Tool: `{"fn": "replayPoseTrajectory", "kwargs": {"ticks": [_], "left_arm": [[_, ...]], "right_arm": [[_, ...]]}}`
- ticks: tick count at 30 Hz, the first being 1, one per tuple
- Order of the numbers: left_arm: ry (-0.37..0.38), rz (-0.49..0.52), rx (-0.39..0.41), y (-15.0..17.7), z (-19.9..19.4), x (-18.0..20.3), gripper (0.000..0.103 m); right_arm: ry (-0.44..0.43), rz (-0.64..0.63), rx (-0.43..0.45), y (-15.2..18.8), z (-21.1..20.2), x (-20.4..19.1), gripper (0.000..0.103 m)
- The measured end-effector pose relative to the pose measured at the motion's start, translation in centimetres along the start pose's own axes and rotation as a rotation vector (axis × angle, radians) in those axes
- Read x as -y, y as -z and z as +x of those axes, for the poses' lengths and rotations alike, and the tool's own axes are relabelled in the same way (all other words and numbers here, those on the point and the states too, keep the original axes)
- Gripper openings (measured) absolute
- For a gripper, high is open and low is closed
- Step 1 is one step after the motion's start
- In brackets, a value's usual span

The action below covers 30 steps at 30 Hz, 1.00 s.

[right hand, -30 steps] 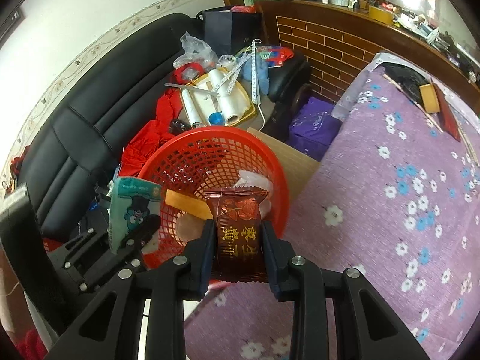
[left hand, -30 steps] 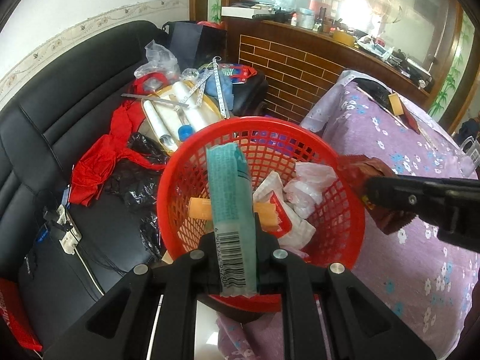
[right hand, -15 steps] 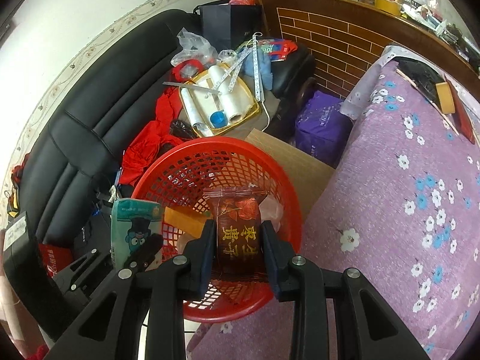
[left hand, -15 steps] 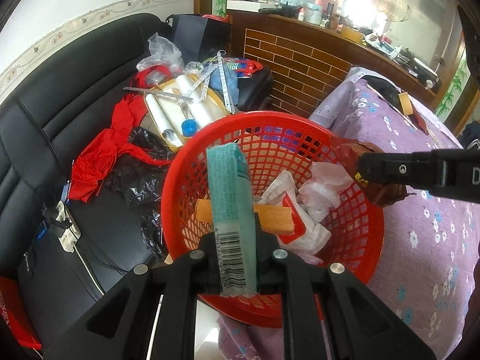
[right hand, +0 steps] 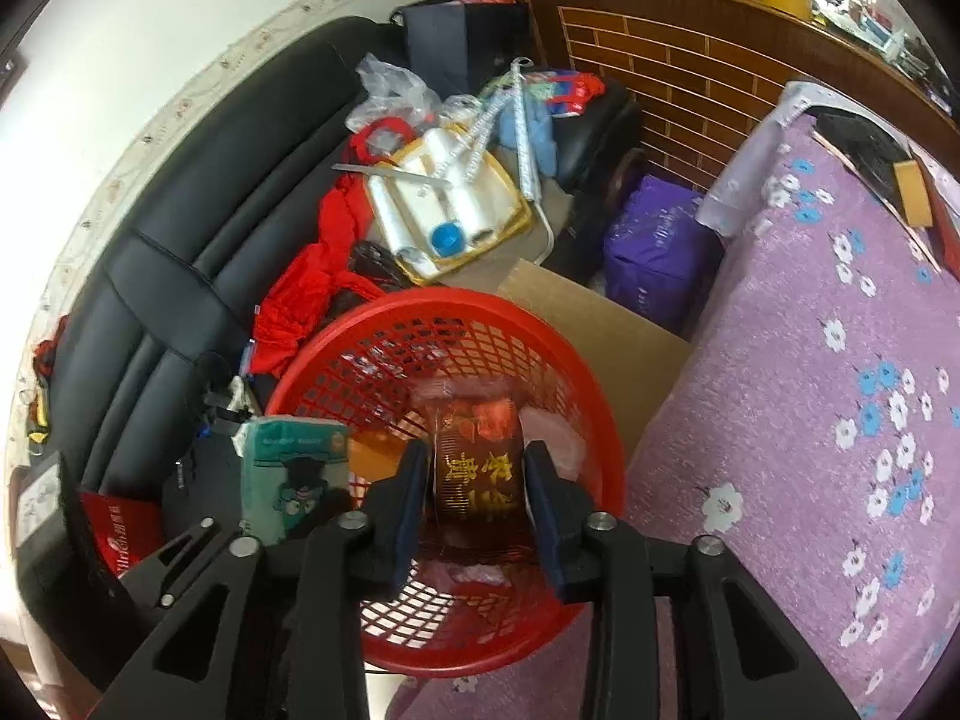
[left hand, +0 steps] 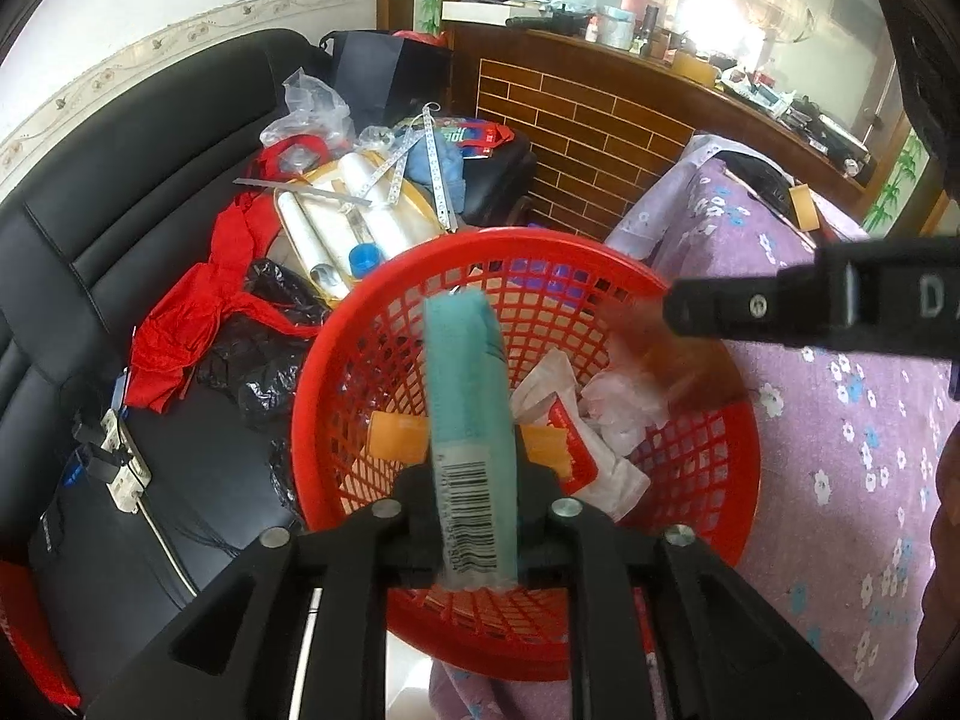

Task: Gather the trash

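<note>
Black sofa [right hand: 150, 276] far left, purple floral cloth [right hand: 840, 420] right. Red basket [right hand: 600, 420] between. Right gripper [right hand: 477, 480] over basket, jaws just opening, apart; red-gold wrapper [right hand: 480, 468] loose between, blurred. Left gripper [left hand: 474, 504] just easing open, pads touching teal packet [left hand: 468, 396], near rim.

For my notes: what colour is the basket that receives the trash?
Red basket, an open plastic mesh; clearest in the right wrist view.

1 red mesh basket [right hand: 576, 420], 1 teal packet [left hand: 468, 396], 1 dark red snack wrapper [right hand: 474, 468], 1 orange wrapper [left hand: 396, 444], 2 grippers [left hand: 474, 504] [right hand: 474, 480].
</note>
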<state>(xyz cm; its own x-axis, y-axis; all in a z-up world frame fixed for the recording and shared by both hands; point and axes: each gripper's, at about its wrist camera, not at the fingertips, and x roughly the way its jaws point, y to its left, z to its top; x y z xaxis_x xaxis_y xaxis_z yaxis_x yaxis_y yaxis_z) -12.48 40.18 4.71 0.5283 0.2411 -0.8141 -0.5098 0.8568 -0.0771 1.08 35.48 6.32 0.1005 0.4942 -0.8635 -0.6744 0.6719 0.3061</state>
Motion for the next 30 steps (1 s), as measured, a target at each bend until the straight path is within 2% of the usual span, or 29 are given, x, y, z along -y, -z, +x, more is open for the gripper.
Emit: {"fn": "replayPoseTrajectory", "kwargs": {"ticks": [2, 5, 7, 8, 10, 12, 14, 18, 22, 30], "left_arm": [[0.001, -0.005, 0.012, -0.1, -0.2, 0.0, 0.038], [-0.004, 0.002, 0.036, -0.1, -0.6, 0.2, 0.046], [-0.003, 0.002, 0.042, -0.3, -0.8, 0.3, 0.054], [-0.004, -0.004, 0.051, -0.3, -1.0, 0.2, 0.061], [-0.011, -0.007, 0.069, -0.3, -1.3, 0.3, 0.068], [-0.019, -0.007, 0.076, -0.4, -1.4, 0.4, 0.079], [-0.03, -0.01, 0.091, -0.4, -1.5, 0.5, 0.079], [-0.059, -0.008, 0.1, -0.3, -1.5, 1.0, 0.088], [-0.078, -0.027, 0.097, 0.1, -1.9, 1.0, 0.09], [-0.132, -0.105, 0.103, 2.2, -4.9, 0.7, 0.09]], "right_arm": [[0.005, 0.0, 0.017, -0.1, -0.6, 0.1, 0.047], [-0.001, 0.016, 0.03, -0.1, -1.4, 0.5, 0.047], [0.009, 0.029, 0.041, 0.0, -2.0, 0.9, 0.048], [0.014, 0.034, 0.049, 0.1, -2.4, 1.1, 0.049], [0.037, 0.038, 0.066, 0.5, -3.3, 1.4, 0.053], [0.058, 0.042, 0.08, 0.9, -4.2, 1.7, 0.061], [0.087, 0.038, 0.091, 1.6, -4.9, 2.0, 0.066], [0.155, 0.029, 0.109, 3.0, -6.1, 2.1, 0.077], [0.196, 0.027, 0.114, 4.5, -6.9, 2.4, 0.079], [0.194, -0.034, 0.116, 8.5, -8.9, 2.1, 0.08]]}}
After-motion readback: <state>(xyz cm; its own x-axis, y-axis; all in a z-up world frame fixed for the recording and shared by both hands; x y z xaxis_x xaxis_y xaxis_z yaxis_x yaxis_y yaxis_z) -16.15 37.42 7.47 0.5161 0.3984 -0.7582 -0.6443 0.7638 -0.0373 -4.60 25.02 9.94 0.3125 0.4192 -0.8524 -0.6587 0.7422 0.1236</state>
